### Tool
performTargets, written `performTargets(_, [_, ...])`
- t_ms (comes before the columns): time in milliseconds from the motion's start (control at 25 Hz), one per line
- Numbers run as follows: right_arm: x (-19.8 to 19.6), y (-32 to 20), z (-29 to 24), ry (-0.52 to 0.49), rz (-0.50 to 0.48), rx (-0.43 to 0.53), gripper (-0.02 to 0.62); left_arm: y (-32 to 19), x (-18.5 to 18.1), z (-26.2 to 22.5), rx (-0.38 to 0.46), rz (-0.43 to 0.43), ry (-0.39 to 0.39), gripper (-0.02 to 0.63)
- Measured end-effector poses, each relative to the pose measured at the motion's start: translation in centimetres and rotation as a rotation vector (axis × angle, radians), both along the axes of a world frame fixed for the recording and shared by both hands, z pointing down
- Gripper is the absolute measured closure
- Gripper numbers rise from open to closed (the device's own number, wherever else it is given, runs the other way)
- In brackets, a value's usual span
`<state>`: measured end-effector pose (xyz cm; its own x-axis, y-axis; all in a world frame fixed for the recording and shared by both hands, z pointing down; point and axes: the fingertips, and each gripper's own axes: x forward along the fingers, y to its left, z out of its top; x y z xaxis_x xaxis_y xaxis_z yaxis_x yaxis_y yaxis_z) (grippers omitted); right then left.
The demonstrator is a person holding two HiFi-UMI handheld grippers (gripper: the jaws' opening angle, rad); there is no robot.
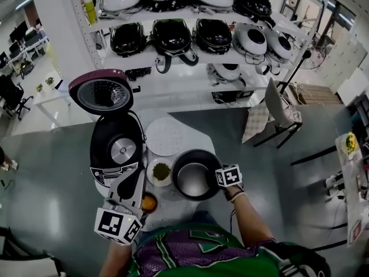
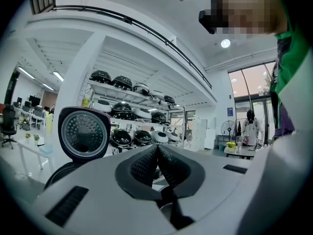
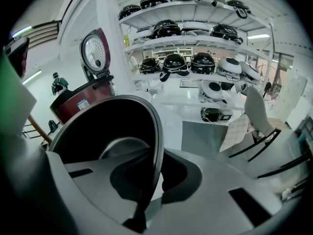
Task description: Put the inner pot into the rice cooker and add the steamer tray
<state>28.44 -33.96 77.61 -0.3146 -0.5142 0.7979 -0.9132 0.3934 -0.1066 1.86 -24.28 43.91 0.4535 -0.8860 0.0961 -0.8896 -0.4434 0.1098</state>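
Dark inner pot [image 1: 196, 180] is pinched by its rim in the right gripper [image 3: 152, 182] fingers, while the left gripper [image 2: 156, 168] fingers are closed on nothing. I'd lift it level, then lower it straight into the rice cooker [image 1: 118, 149] on the left.

On the white round counter [image 1: 171, 204] a dark maroon rice cooker [image 1: 117, 149] stood at the left with its lid raised. Beside it, at the counter's far side, lay a flat white round steamer tray [image 1: 165, 136]. Nearer the person, a small white bowl with green contents [image 1: 161, 171] sat just left of the black round inner pot [image 1: 196, 175]. The right gripper [image 1: 219, 181] met the pot's right rim, and the left gripper [image 1: 134, 183] hovered in front of the cooker.
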Motion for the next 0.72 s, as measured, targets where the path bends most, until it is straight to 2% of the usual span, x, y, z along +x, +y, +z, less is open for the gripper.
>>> performTargets(400, [0.5,0.7,-0.6,0.004,0.05,-0.002,0.584,0.4,-0.8,-1.2,0.002,0.013,0.004,0.584])
performTargets(720, [1.7,3.8,-1.2,-0.024,0.183,-0.034,0.584,2.4,-3.9,-2.2,0.006,0.028,0.012,0.584])
